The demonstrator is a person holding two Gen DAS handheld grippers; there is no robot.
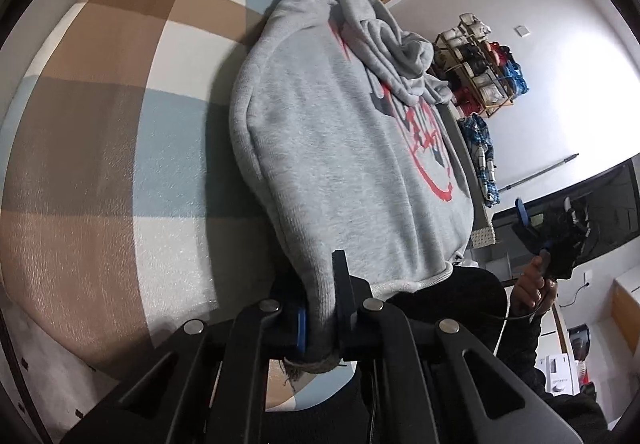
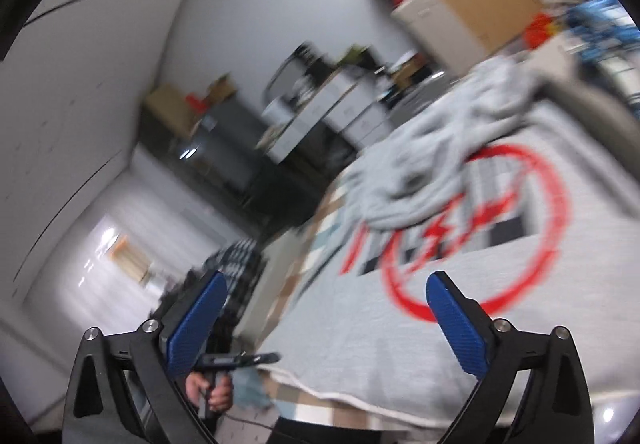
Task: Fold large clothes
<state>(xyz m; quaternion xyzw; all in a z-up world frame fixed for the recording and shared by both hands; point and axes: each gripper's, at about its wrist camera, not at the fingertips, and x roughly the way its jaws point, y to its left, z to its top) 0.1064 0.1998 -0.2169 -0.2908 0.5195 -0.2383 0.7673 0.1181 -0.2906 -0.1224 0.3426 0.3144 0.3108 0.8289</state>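
No text is legible; the grey sweatshirt [image 1: 344, 163] print is unreadable.

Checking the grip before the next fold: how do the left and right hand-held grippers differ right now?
The left hand-held gripper is shut on the hoodie, pinching a bunched fold at its hem; the right hand-held gripper is wide open with nothing between its pads. The left touches the cloth; the right is off the cloth, with the hoodie's red print beyond it. Both have black fingers with blue pads.
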